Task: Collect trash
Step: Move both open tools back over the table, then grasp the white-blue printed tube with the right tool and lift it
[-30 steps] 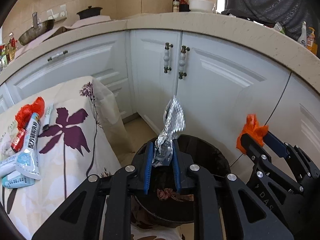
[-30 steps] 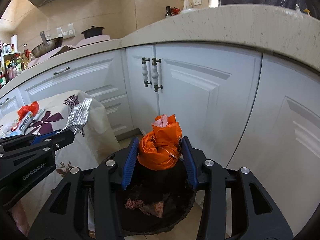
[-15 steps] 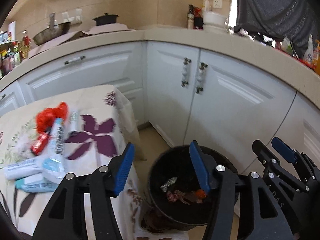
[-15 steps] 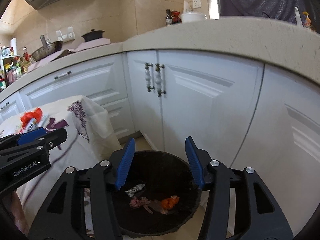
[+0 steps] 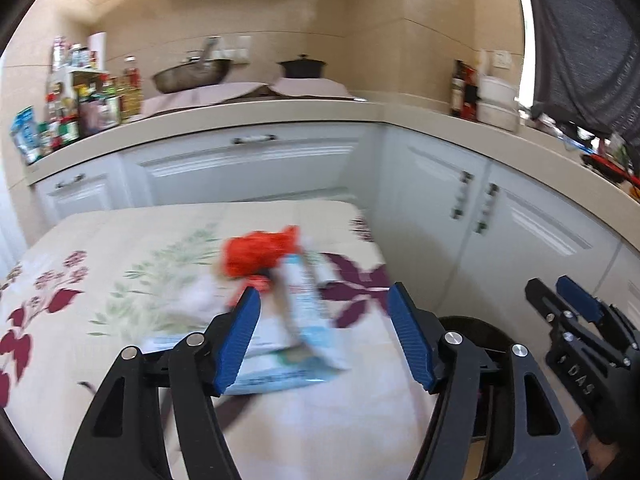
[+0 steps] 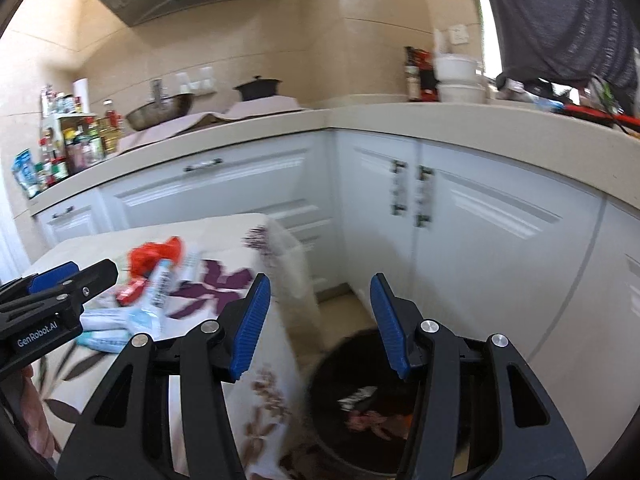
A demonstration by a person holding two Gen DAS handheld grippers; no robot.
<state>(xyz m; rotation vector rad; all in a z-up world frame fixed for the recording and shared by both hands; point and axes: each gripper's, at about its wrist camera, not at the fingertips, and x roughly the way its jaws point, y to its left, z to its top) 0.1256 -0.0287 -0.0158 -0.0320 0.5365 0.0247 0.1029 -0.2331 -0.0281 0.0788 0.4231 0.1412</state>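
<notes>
My left gripper (image 5: 324, 334) is open and empty above the floral-cloth table (image 5: 100, 280), facing a blurred pile of trash: a crumpled red bag (image 5: 256, 254) and light blue tube packages (image 5: 304, 320). My right gripper (image 6: 318, 320) is open and empty above the gap between the table and the black trash bin (image 6: 360, 408). The bin holds a silver wrapper (image 6: 356, 396) and other scraps. The same pile shows in the right wrist view, with the red bag (image 6: 154, 258) and the blue tubes (image 6: 120, 320).
White cabinets (image 6: 480, 240) under a beige counter (image 6: 440, 120) wrap behind the table and bin. A wok (image 5: 192, 74), a black pot (image 5: 302, 68) and bottles (image 5: 80, 100) stand on the counter. The bin's edge (image 5: 472, 324) shows right of the table in the left wrist view.
Both grippers opened and dropped the silver wrapper and orange bag into the bin. Both then swung left and up, the left one now over the table's trash pile.
</notes>
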